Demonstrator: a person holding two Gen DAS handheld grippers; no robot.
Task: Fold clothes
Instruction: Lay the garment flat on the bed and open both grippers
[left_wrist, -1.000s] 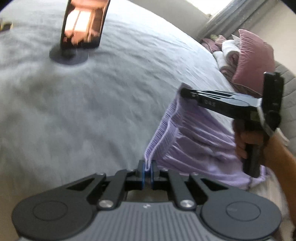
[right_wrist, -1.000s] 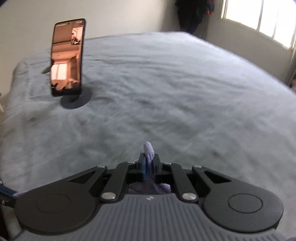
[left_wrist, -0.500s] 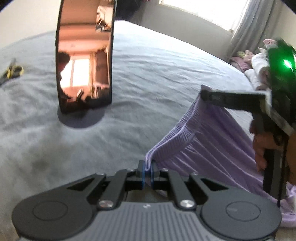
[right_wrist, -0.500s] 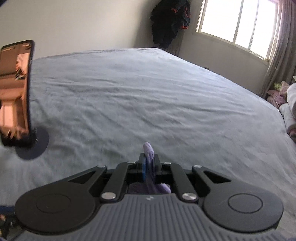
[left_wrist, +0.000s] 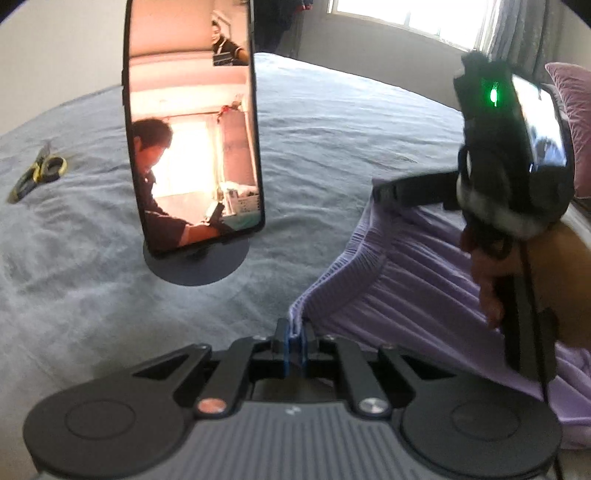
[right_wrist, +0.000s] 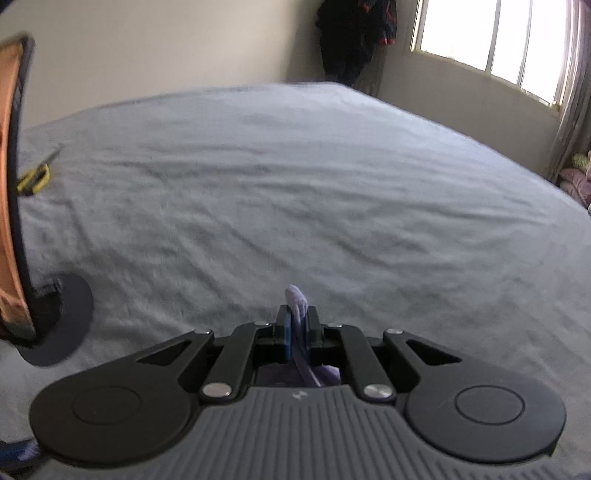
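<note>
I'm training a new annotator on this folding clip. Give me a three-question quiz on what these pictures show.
1. True or false: the left gripper is open and holds nothing.
2. What stands upright on a round base on the bed? A) phone B) lamp C) bottle
3. Fill in: the right gripper is shut on a ____ garment.

Key:
1. False; it is shut on the lilac garment.
2. A, the phone.
3. Lilac; a tuft of the cloth pokes up between its fingers.
</note>
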